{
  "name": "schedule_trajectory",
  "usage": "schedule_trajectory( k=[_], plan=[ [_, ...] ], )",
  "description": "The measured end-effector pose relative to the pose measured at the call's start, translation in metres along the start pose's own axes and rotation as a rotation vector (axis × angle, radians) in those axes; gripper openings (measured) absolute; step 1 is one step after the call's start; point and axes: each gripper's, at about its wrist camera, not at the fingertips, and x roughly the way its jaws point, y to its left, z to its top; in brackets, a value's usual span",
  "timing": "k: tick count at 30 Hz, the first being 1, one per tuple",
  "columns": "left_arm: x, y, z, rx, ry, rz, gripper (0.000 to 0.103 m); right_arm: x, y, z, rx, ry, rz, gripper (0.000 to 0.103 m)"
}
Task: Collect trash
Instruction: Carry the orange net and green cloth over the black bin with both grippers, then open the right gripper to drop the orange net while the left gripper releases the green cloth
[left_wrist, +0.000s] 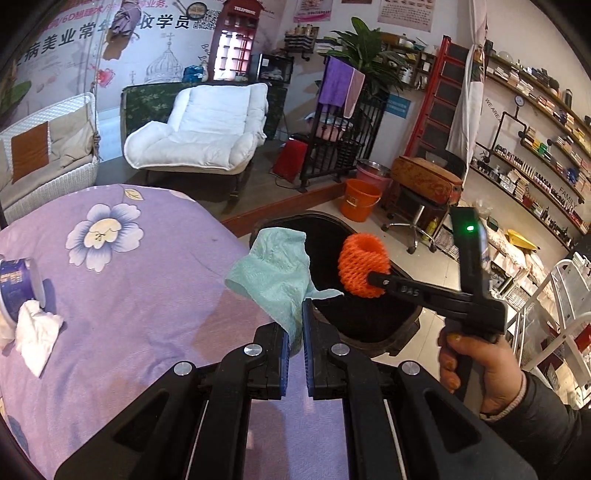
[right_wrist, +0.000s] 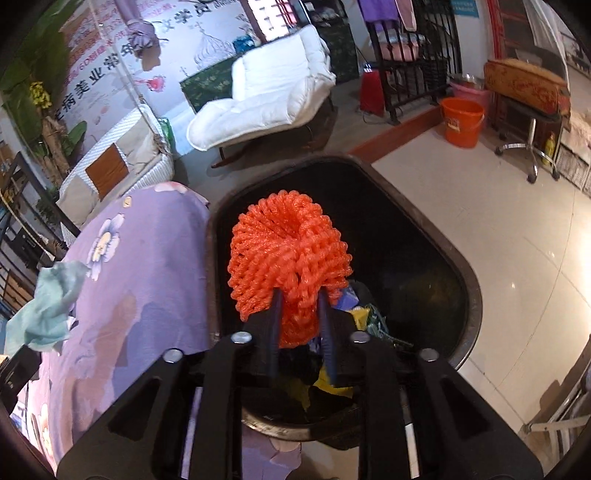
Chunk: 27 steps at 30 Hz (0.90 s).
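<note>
The right gripper is clamped on an orange foam fruit net, pinching its lower end and holding it over the open black trash bin, which stands on the floor just to the right of the counter with its purple flowered cloth. The net looks very light and springy; it squashes under the pads, so a pinch through its bunched end, as here, seems safer than a hold on the loose mesh, and once let go it should drop straight in. The left gripper is closed on a teal paper towel, gripped by a lower fold, with the rest standing up limp and crumpled near the bin's left rim. It is soft, weightless stuff that may cling to the pads on release. Far left on the counter lie a crumpled white tissue touching a small tipped blue tub; the tissue wants a pinch at its thickest bunch, the tub across its rim.
</note>
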Motion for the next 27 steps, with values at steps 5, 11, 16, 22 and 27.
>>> schedule_trajectory(
  k=[5,11,16,22,27],
  plan=[
    [0.008,-0.004,-0.001,0.002,0.029,-0.025,0.008,0.013,-0.009,-0.008,0.031,0.016,-0.01,0.052],
    [0.023,-0.013,0.008,0.02,0.047,-0.059,0.008,-0.01,-0.005,-0.022,0.0,-0.033,-0.022,0.059],
    [0.044,-0.024,0.016,0.028,0.081,-0.104,0.008,-0.04,-0.013,-0.029,-0.021,-0.102,-0.049,0.066],
    [0.066,-0.04,0.021,0.057,0.119,-0.121,0.008,-0.064,-0.028,-0.033,-0.009,-0.142,-0.074,0.068],
    [0.081,-0.049,0.022,0.084,0.145,-0.121,0.008,-0.073,-0.041,-0.035,0.019,-0.158,-0.089,0.071]
  ],
)
